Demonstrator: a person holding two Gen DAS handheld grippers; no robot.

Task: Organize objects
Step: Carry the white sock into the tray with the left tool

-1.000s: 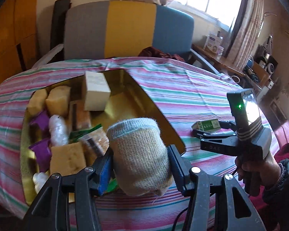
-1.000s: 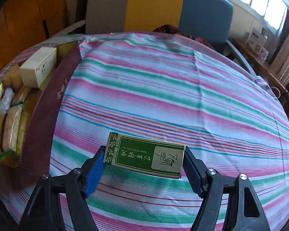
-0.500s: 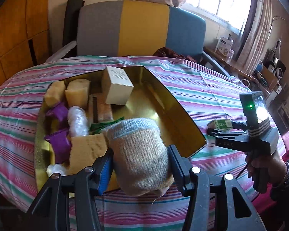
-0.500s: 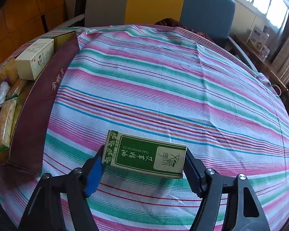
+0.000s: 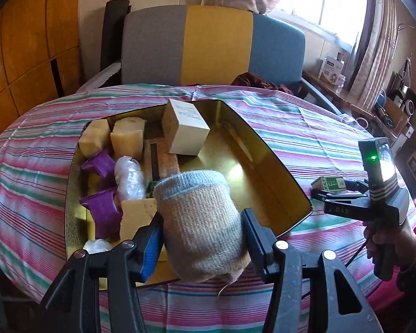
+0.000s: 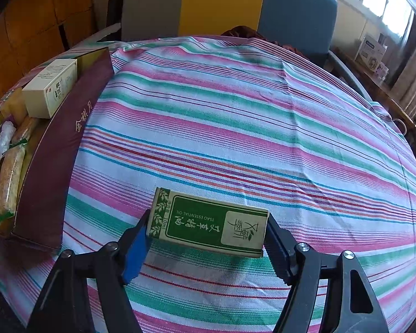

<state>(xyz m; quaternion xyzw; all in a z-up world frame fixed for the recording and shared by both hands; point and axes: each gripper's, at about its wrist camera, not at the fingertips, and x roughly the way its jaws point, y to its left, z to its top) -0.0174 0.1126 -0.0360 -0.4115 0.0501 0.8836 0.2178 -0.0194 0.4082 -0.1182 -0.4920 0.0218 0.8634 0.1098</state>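
Observation:
My left gripper [image 5: 202, 238] is shut on a rolled beige and grey sock [image 5: 202, 222] and holds it over the near edge of a gold-lined box [image 5: 280, 194]. The box holds yellow sponges [image 5: 127, 138], purple packets [image 5: 102, 211], a clear wrapped bundle [image 5: 129, 177] and a white carton [image 5: 185, 130]. My right gripper [image 6: 208, 238] is shut on a green essential-oil box [image 6: 208, 222] above the striped tablecloth [image 6: 235, 116]. It also shows in the left wrist view [image 5: 330, 191], to the right of the gold-lined box.
The box's maroon outer wall [image 6: 58, 149] stands at the left of the right wrist view. A grey, yellow and blue chair [image 5: 208, 44] stands behind the table. A cluttered side shelf [image 5: 396, 105] is at the far right.
The left gripper has drawn back and shifted left with the sock, so more of the box shows. The right gripper has moved slightly away from the box, still holding the green box.

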